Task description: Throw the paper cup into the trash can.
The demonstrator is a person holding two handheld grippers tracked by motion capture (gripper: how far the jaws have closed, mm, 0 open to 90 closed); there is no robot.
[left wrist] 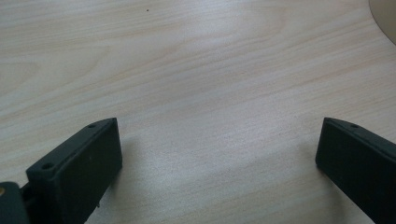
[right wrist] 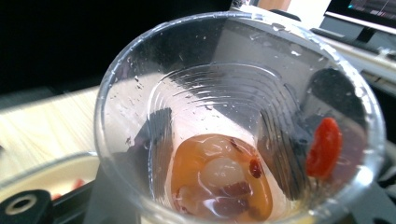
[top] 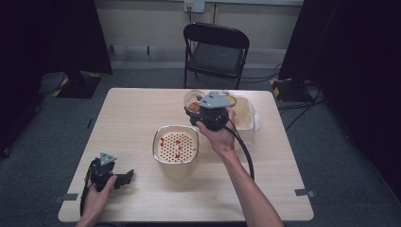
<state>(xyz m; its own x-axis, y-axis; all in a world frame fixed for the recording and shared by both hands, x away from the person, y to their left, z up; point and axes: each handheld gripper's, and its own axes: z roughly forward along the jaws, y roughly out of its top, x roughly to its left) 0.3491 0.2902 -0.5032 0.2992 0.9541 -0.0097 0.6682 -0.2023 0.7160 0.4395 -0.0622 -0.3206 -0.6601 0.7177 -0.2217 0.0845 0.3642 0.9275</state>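
Note:
A clear plastic cup [top: 192, 100] hangs tilted over the table's middle back, and my right gripper [top: 196, 109] is shut on it. In the right gripper view the cup [right wrist: 233, 93] is wet inside. It holds a little amber liquid with pale and dark red bits [right wrist: 219, 179] at the bottom, and one red berry [right wrist: 325, 147] sticks to its wall. The dark fingers [right wrist: 156, 135] show through the plastic on both sides. Just below and left of the cup stands a metal bowl [top: 155, 147] holding a cream perforated strainer with red bits [top: 177, 142]. My left gripper [top: 126, 178] rests open near the front left, nothing between its jaws.
A white container [top: 243, 116] in a clear bag stands behind the right hand at the back right. A black folding chair [top: 215, 49] stands beyond the table's far edge. In the left gripper view there is bare wood [left wrist: 210, 70] ahead of the jaws.

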